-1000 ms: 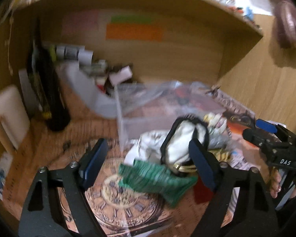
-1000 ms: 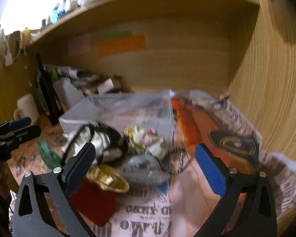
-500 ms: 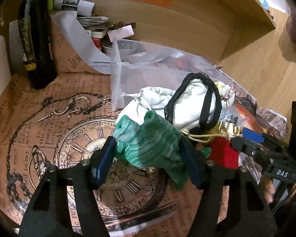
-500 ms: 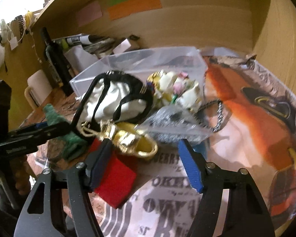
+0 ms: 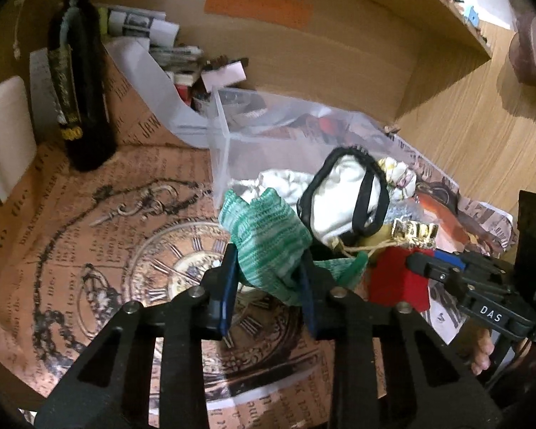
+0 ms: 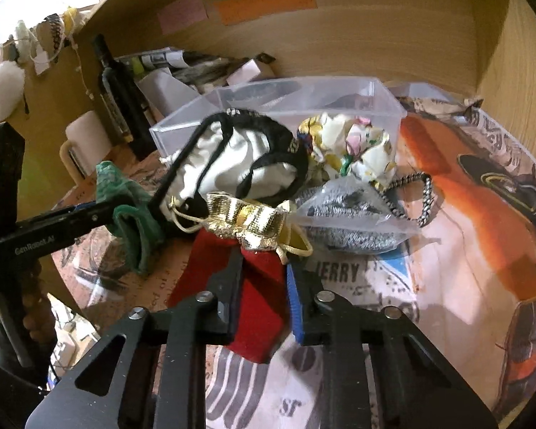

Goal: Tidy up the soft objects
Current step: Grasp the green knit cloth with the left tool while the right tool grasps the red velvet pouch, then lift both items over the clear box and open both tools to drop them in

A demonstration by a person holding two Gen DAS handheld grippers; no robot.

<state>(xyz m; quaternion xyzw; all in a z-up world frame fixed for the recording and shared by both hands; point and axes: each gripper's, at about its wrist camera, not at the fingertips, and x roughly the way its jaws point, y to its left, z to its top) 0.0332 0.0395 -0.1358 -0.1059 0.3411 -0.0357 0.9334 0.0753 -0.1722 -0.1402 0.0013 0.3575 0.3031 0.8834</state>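
Note:
My left gripper (image 5: 269, 286) is shut on a green knitted cloth (image 5: 264, 236), also seen from the right wrist view (image 6: 132, 211). My right gripper (image 6: 262, 286) is shut on a red felt piece (image 6: 257, 286), which shows in the left wrist view (image 5: 396, 279). Behind them lies a pile: a white pouch with black straps (image 6: 239, 164), a gold pouch (image 6: 246, 218), a floral cloth (image 6: 353, 143) and a clear bag with grey fabric (image 6: 350, 218). A clear plastic box (image 6: 303, 96) stands behind the pile.
A dark bottle (image 5: 78, 82) stands at the back left beside a white mug (image 5: 3, 132). Papers and small items (image 5: 182, 57) crowd the back wall. A wooden wall (image 5: 482, 136) closes the right side. A printed paper mat (image 5: 89, 250) covers the desk.
Both grippers closed: the left on the green cloth, the right on the red felt piece. Both moved in closer to the pile.

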